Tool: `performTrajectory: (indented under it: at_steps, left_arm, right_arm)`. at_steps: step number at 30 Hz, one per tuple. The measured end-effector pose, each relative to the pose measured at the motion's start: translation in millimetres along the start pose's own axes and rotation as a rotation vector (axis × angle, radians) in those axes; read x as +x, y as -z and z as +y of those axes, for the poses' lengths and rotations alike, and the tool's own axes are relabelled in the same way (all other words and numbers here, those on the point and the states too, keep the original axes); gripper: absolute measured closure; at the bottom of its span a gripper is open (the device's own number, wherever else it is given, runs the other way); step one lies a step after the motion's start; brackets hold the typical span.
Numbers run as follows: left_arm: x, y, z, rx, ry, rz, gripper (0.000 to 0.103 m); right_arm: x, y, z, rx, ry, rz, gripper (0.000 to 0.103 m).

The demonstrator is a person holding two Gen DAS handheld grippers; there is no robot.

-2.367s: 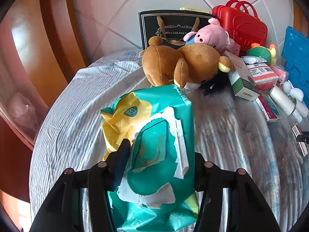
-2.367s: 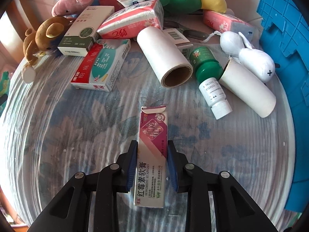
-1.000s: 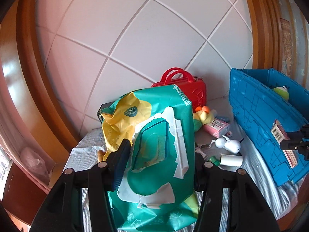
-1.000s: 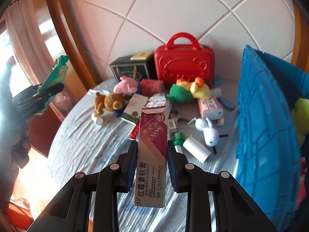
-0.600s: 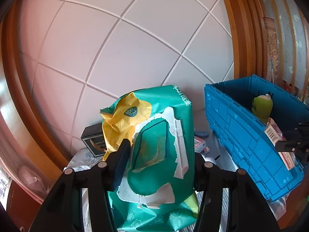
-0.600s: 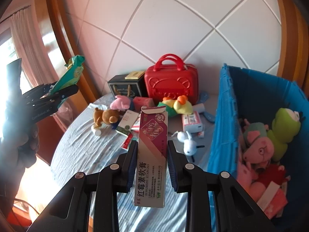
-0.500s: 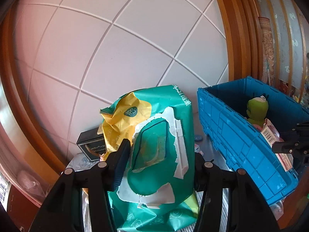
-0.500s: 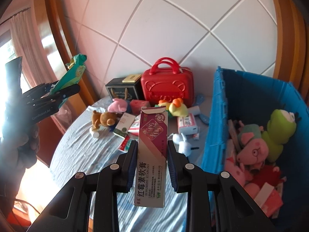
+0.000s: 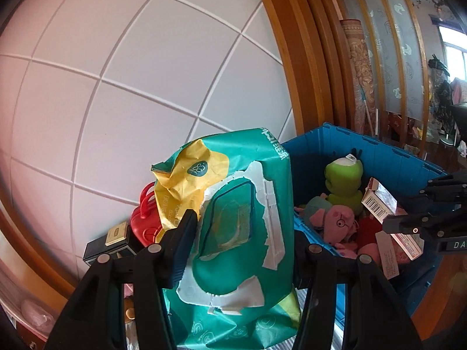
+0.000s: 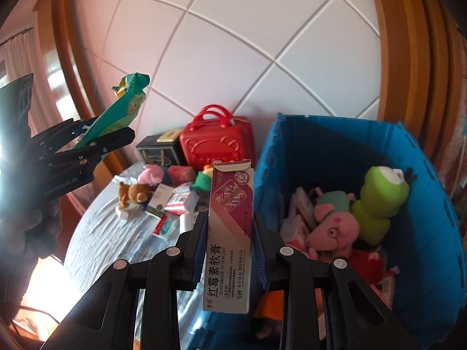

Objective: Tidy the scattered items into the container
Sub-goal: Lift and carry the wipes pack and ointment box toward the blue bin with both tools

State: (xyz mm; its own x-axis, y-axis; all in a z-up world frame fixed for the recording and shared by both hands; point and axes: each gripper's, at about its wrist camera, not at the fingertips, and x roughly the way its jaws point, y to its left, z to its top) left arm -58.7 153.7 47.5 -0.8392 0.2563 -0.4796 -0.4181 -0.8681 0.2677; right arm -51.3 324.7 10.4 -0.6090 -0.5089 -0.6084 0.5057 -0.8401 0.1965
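Observation:
My left gripper (image 9: 243,233) is shut on a green and yellow wet-wipes pack (image 9: 233,221), held high in the air left of the blue crate (image 9: 376,154). My right gripper (image 10: 229,233) is shut on a maroon ointment box (image 10: 230,233), held upright above the crate's near left wall (image 10: 271,157). The crate holds a green plush (image 10: 379,201), a pink pig plush (image 10: 332,227) and packets. From the right wrist view the left gripper (image 10: 99,140) with the pack (image 10: 122,110) is up at the left. In the left wrist view the right gripper (image 9: 408,218) and its box (image 9: 382,201) hang over the crate.
The round table (image 10: 111,233) with a pale cloth still carries a red toy suitcase (image 10: 216,143), a black gift box (image 10: 157,148), a brown bear plush (image 10: 131,192), a pink plush (image 10: 151,173) and several small boxes. A tiled wall stands behind.
Both grippers have lifted their loads off the table and swung right toward the crate. The ointment box is now over the crate's edge; the crate's inside has come into view.

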Motion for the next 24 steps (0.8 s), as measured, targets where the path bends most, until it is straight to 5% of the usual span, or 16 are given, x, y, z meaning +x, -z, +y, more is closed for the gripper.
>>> performTrajectory:
  at_steps: [24]
  left_arm:
    - [36,-65,-132,0.167,0.227,-0.033,0.050]
  right_arm:
    - [-47,31,-127,0.196,0.184,-0.017,0.075]
